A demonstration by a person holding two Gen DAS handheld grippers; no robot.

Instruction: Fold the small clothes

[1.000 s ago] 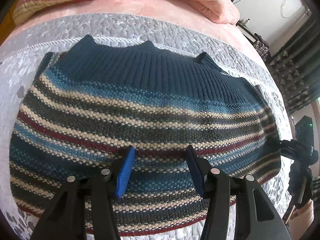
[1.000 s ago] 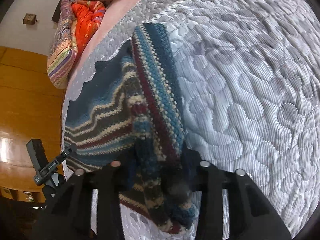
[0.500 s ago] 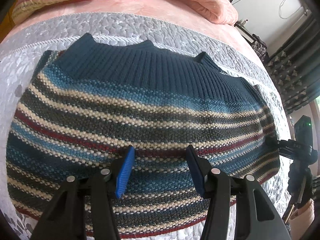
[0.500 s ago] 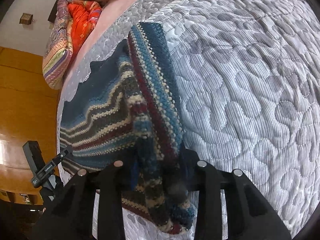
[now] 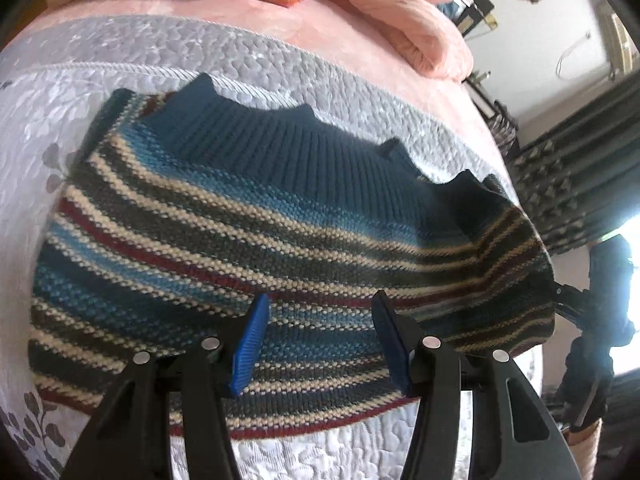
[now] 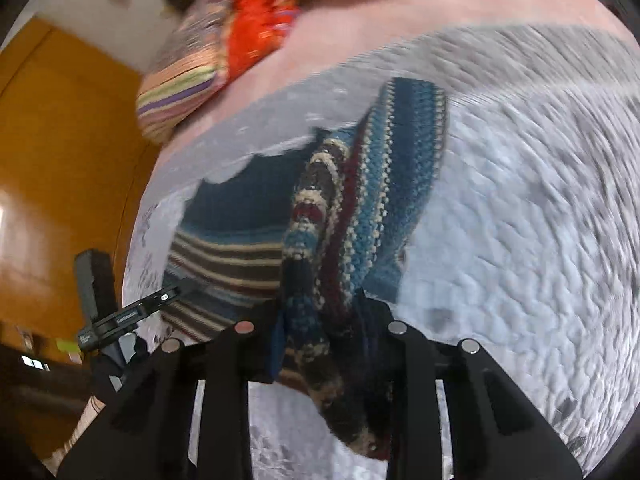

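Grey quilted bedspread w/ striped knit sweater spread flat, navy ribbed hem on far side. Right gripper clamped on sweater's right edge, bunched and lifted. Left gripper over near edge, jaws wide, holding nothing.

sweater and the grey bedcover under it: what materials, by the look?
Sweater: chunky knit yarn, probably wool or acrylic, matte; single stitches and a ribbed navy band show. Grey bedcover: quilted woven fabric with a slight sheen, likely polyester or cotton blend; stitched pebble pattern puffs between seams. Fibre content can't be confirmed.
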